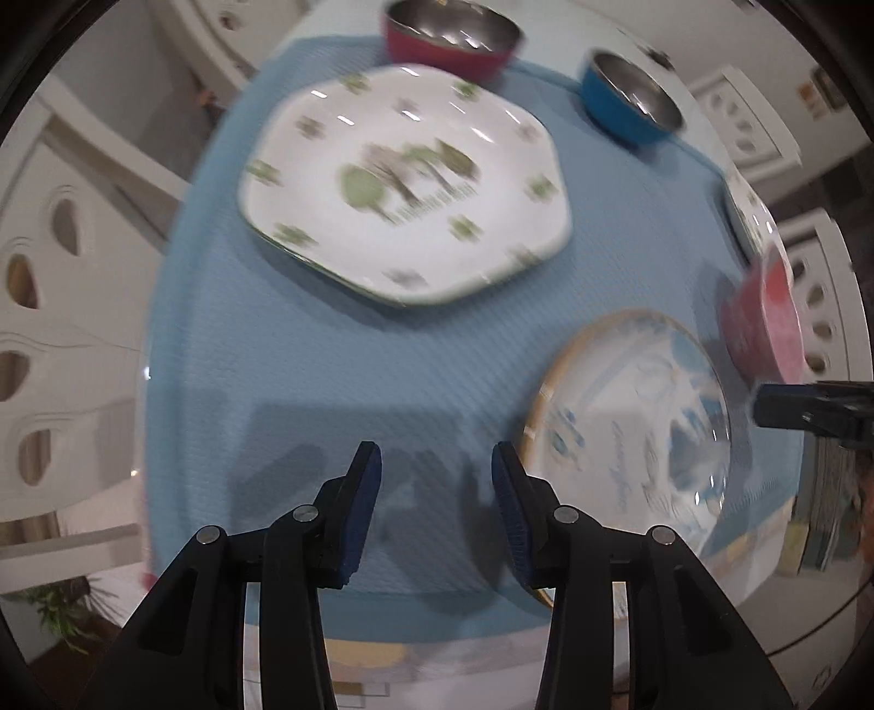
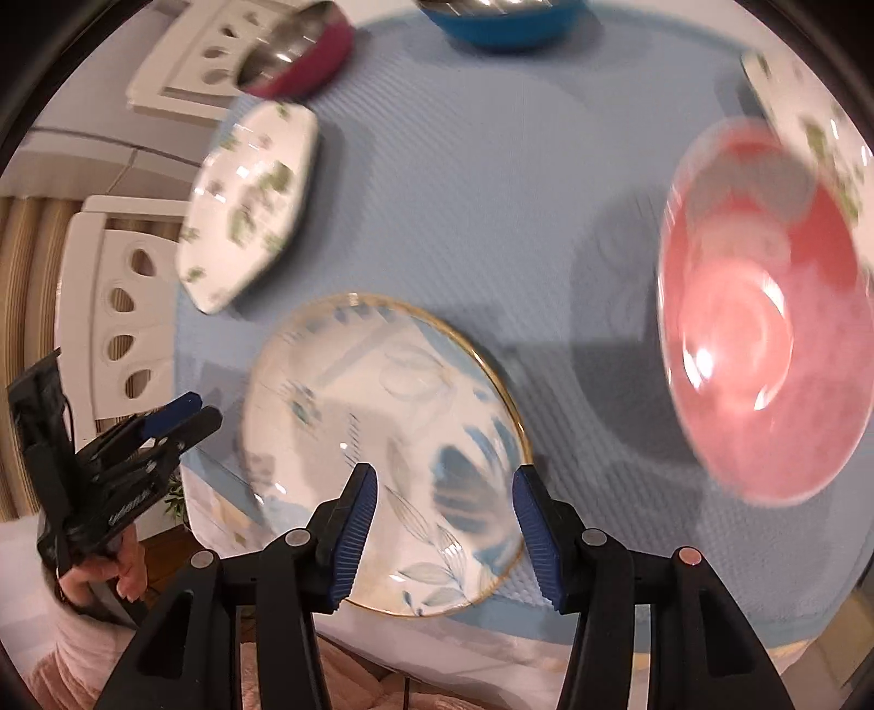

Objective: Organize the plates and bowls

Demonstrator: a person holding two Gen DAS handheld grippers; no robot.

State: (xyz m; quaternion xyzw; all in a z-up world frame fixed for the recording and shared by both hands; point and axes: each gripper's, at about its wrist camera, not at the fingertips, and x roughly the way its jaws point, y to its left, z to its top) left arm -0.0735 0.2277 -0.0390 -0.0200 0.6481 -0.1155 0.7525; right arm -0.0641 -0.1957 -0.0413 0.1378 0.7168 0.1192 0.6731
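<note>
A white plate with green trees (image 1: pixel 407 183) lies on the blue cloth (image 1: pixel 273 382), also in the right wrist view (image 2: pixel 246 202). A round gold-rimmed plate with blue leaves (image 1: pixel 639 420) (image 2: pixel 382 448) lies at the near edge. A pink bowl (image 1: pixel 765 317) (image 2: pixel 765 311) stands right of it, with a second white plate (image 2: pixel 808 109) behind. A magenta steel bowl (image 1: pixel 450 35) (image 2: pixel 297 52) and a blue steel bowl (image 1: pixel 628 98) (image 2: pixel 500 19) stand at the far side. My left gripper (image 1: pixel 437 464) is open and empty above the cloth. My right gripper (image 2: pixel 445 486) is open and empty above the round plate.
White chairs with oval cut-outs (image 1: pixel 38 284) (image 2: pixel 120 306) surround the round table. The left gripper shows at the left in the right wrist view (image 2: pixel 120 464). The right gripper's tip shows at the right edge in the left wrist view (image 1: pixel 814 409).
</note>
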